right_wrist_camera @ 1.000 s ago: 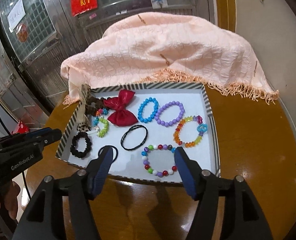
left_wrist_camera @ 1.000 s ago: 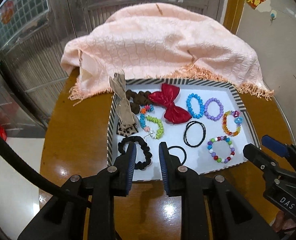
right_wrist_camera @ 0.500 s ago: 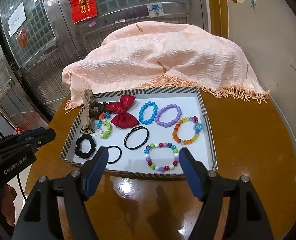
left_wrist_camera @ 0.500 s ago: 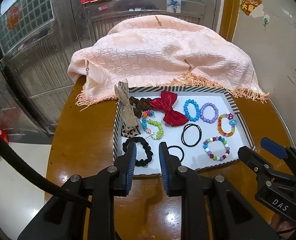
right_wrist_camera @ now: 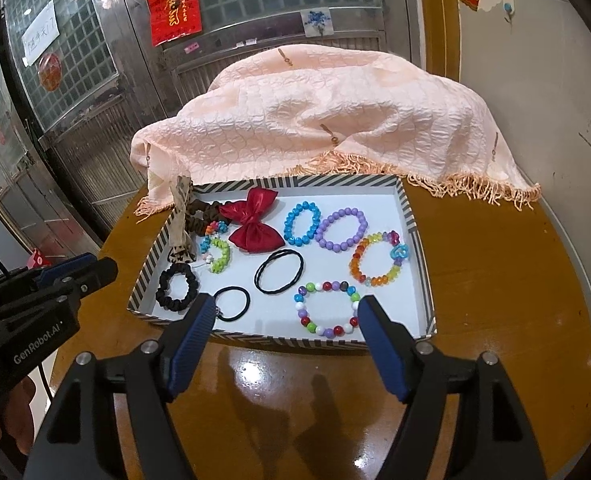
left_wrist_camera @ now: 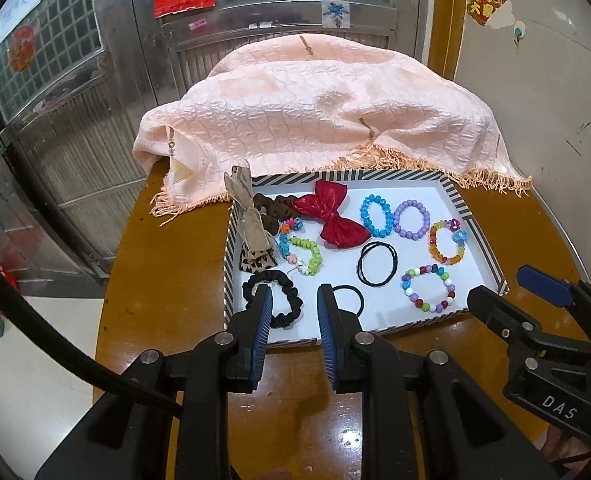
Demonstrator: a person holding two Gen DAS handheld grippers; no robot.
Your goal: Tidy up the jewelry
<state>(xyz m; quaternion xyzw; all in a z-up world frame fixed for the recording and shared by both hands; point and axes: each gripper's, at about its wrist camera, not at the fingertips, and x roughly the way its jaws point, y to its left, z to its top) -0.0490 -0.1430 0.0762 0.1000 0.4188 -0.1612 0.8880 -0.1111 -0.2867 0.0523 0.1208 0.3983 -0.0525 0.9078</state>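
Jewelry lay spread in a striped-rim tray (left_wrist_camera: pixel 475 224) on a round wooden tabletop (left_wrist_camera: pixel 167 264), and sorting looked nearly finished or paused.

Left wrist view: the left hand-held gripper (left_wrist_camera: pixel 293 312) hovered over the tray's near rim, jaws narrow with a clear gap, holding nothing. Beyond it inside the tray lay a black scrunchie (left_wrist_camera: pixel 273 300), a thin black hair tie (left_wrist_camera: pixel 351 298), a red bow (left_wrist_camera: pixel 333 218), and a blue bracelet (left_wrist_camera: pixel 375 216) beside a purple bracelet (left_wrist_camera: pixel 412 219). A peach blanket (left_wrist_camera: pixel 319 116) was heaped behind the tray's far rim.

Right wrist view: the right hand-held gripper (right_wrist_camera: pixel 285 326) hung above the tray's near rim, jaws wide and empty. Just beyond them lay a multicolour bead bracelet (right_wrist_camera: pixel 327 308), with a rainbow bracelet (right_wrist_camera: pixel 379 258) farther in. At the tray's far left corner a brown scrunchie (right_wrist_camera: pixel 203 214), tan ribbon (right_wrist_camera: pixel 181 220) and small bead bracelets overlapped; judging by that, this cluster may be left to separate.
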